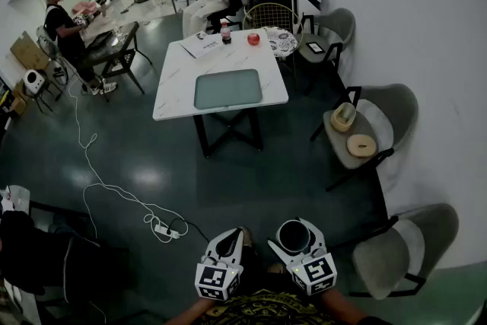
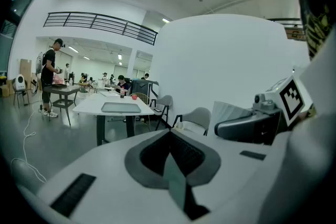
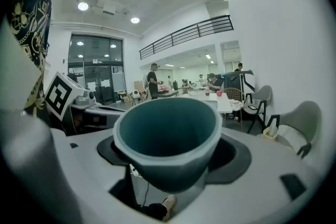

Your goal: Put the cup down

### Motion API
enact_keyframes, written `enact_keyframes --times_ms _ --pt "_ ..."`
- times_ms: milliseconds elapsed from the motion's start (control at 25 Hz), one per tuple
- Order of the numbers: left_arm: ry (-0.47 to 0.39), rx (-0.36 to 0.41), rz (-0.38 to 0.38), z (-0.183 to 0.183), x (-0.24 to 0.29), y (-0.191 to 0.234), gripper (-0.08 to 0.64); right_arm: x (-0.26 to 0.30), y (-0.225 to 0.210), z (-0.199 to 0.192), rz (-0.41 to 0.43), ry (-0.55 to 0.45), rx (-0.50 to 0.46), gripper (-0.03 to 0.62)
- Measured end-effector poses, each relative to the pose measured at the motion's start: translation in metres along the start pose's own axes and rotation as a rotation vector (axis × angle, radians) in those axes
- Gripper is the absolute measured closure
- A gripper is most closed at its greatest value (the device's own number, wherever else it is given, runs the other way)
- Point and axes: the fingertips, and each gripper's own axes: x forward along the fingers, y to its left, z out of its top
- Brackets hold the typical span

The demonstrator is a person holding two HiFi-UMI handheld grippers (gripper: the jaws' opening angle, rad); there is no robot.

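Observation:
A dark teal cup [image 1: 294,237] sits upright between the jaws of my right gripper [image 1: 296,234], low in the head view and above the floor. In the right gripper view the cup [image 3: 168,139] fills the middle, its mouth toward the camera, and the right gripper [image 3: 173,160] is shut on it. My left gripper [image 1: 232,238] hangs just to its left. Its jaws meet with nothing between them in the left gripper view, where the left gripper [image 2: 171,157] is shut. A white table [image 1: 173,90] with a grey tray [image 1: 227,88] stands a few steps ahead.
On the table's far end are a red round object [image 1: 253,38], a bottle [image 1: 225,32] and papers. Grey chairs line the right wall; one chair [image 1: 380,135] carries two objects, another chair [image 1: 407,249] is close by on my right. A white cable and power strip [image 1: 164,229] lie on the floor at left. People work at tables farther back.

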Motion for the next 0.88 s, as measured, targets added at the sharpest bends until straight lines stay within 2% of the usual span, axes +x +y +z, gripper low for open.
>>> enact_keyframes --times_ms 880 --pt "-0.009 -0.018 0.022 0.001 0.001 0.012 0.552 0.009 0.003 0.004 0.012 -0.007 0.003 0.206"
